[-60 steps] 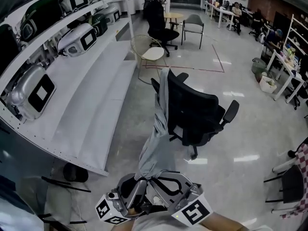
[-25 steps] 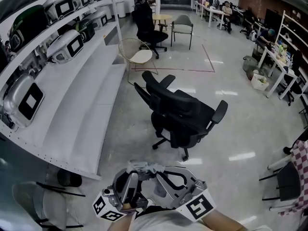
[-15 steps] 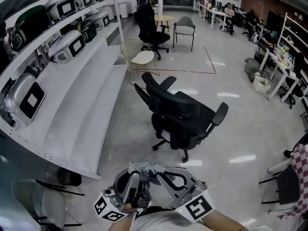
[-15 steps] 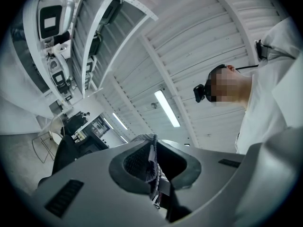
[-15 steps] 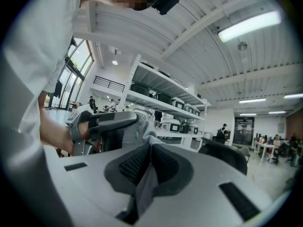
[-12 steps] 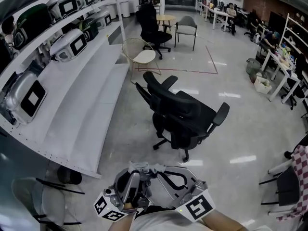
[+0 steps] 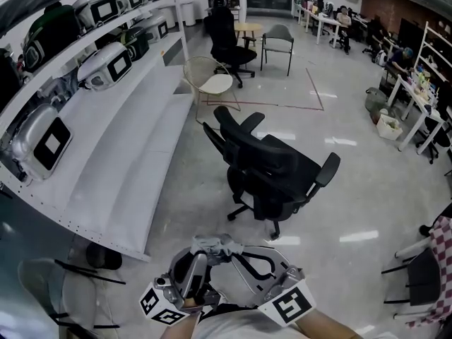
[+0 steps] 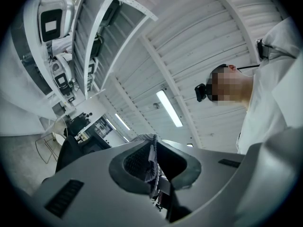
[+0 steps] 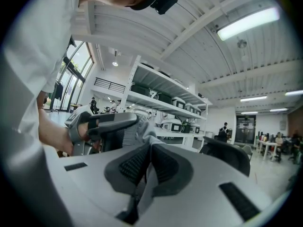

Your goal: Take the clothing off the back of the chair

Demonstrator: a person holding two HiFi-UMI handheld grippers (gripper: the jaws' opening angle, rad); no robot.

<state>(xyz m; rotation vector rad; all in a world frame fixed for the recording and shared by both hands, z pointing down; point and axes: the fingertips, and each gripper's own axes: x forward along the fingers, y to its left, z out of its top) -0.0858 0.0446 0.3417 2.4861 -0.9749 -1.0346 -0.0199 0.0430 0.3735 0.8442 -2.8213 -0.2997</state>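
You hold the bunched light-grey cloth garment [image 7: 214, 245] close to your body at the bottom centre of the head view, left tongs [image 8: 152, 167] and right tongs [image 9: 146, 169] each pinched narrow on its fabric so it cannot drop, well apart from the black swivel office chair [image 7: 279, 171] mid-frame, its back bare.

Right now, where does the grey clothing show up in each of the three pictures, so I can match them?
Head view: the clothing is bunched at the bottom centre, close to the person.
Left gripper view: a fold at the centre, pinched in the left gripper.
Right gripper view: lower centre, pinched in the right gripper and bulging above it.
Shared landmark: the white shelving with boxy devices shows in all three.
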